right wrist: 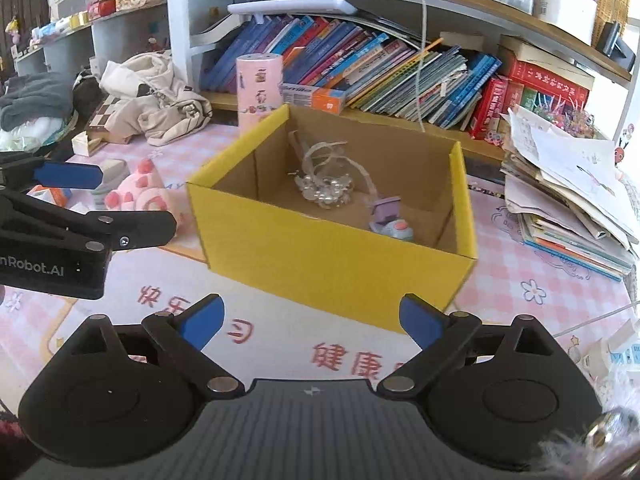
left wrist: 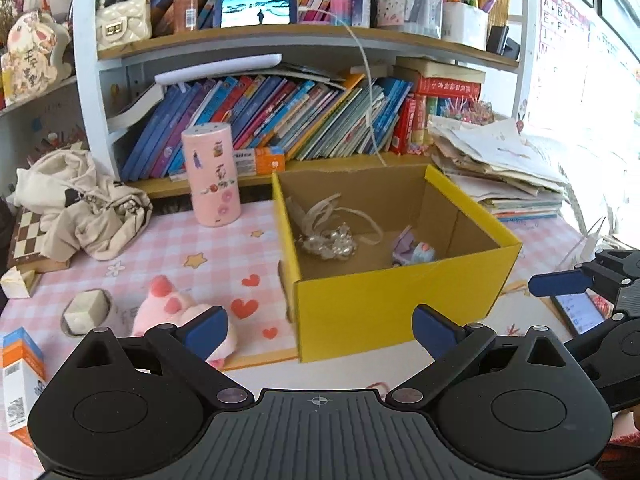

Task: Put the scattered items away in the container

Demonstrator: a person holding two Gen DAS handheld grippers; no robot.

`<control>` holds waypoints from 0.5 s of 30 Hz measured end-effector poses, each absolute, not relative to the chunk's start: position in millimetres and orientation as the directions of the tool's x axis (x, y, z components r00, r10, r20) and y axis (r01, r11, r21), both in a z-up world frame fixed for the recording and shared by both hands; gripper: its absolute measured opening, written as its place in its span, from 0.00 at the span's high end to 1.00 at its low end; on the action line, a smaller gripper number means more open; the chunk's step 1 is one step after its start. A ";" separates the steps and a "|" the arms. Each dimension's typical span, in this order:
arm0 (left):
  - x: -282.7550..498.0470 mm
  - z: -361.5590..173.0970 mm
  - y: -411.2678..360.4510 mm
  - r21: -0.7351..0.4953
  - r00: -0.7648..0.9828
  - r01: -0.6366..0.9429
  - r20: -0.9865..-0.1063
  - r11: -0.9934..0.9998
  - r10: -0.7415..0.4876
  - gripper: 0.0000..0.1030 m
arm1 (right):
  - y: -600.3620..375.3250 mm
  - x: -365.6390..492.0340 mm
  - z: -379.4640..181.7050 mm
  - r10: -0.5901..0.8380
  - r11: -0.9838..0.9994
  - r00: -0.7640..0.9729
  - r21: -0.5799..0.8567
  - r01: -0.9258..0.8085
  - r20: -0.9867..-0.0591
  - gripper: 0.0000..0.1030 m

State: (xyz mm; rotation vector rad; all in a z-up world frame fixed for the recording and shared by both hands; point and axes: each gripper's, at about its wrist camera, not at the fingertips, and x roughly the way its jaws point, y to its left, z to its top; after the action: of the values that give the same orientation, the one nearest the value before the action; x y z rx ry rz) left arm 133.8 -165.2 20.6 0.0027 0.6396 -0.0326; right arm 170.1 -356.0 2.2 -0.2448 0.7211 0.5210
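Blue pads on both tools stand spread wide with nothing between them: the left gripper hangs low over the pink checked table mat, and the right gripper hovers in front of the yellow cardboard box. Just beyond the left tool's left pad lies a pink plush toy, touching or nearly touching that pad, its body stretching away and to the left across the mat. It looks like the next thing to gather, and the left hand is plainly the nearer one; from the right wrist view the same toy sits well off to the left, past the other tool. The grasp would call for a small shift leftward so the toy falls between the pads. The box stands just right of the toy, open at the top, already holding a beaded hair ornament with ribbons and a small purple toy. Farther left on the mat lie a small white block and an orange-and-white carton, both apart from the box.
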 end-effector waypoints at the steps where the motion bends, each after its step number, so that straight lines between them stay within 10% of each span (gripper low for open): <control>1: 132.9 20.5 -160.8 -0.009 0.801 0.034 -0.598 0.999 -0.032 0.03 | -350.9 167.7 2.5 0.365 0.846 0.632 -0.039 -0.531 -0.683 0.07; 15: 120.1 19.3 -104.4 -0.004 0.787 0.080 -0.613 0.997 -0.066 0.03 | -287.5 146.1 2.3 0.339 0.858 0.636 -0.049 -0.511 -0.694 0.06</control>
State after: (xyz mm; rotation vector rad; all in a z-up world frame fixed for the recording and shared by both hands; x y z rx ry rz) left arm 120.1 -104.4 19.3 0.0225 0.6602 -0.0786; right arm 146.1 -287.5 2.3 -0.2514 0.7354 0.4909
